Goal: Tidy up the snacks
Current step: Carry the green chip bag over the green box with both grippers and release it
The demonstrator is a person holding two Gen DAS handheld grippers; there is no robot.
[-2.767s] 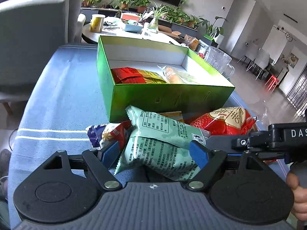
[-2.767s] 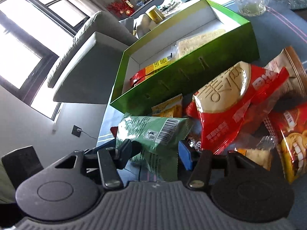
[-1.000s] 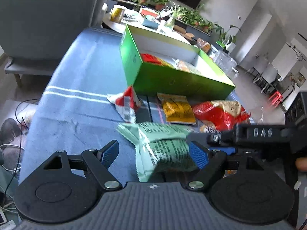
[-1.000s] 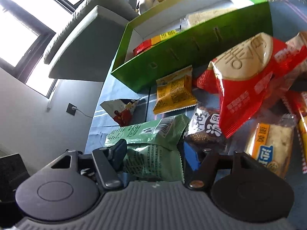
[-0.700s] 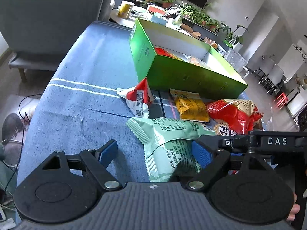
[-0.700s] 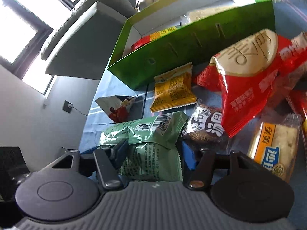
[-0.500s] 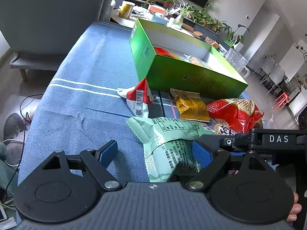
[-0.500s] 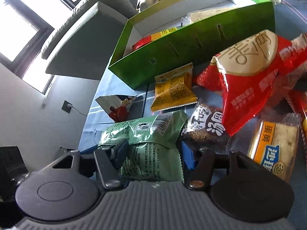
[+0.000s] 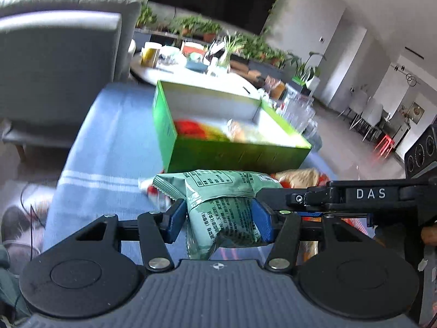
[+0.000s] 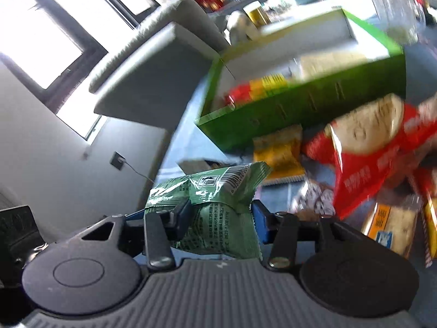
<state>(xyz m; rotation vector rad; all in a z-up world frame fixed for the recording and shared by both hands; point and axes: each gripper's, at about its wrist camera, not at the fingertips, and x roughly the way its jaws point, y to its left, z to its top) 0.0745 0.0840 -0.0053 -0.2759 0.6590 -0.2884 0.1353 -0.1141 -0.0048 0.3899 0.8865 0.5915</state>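
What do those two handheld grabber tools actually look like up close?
Both look alike: a dark grey ribbed body with two round black discs, black linkage arms with silver pivot screws, and blue pads on the jaws. The left gripper has the right gripper beside it, whose black side bar carries white letters "DAS".

Motion blur smears the green box (image 9: 235, 153) in both views; the packets inside it read only as red, yellow and pale patches. The green snack bag (image 9: 221, 205) hides part of the small red-and-white packet (image 9: 153, 190) behind it, and its lower end drops out of sight behind the left tool (image 9: 218, 220) body. In the right wrist view, the red bag (image 10: 374, 158) is cut off by the right edge, and its print is unreadable. The yellow packet (image 10: 278, 153) lettering is too blurred to read.
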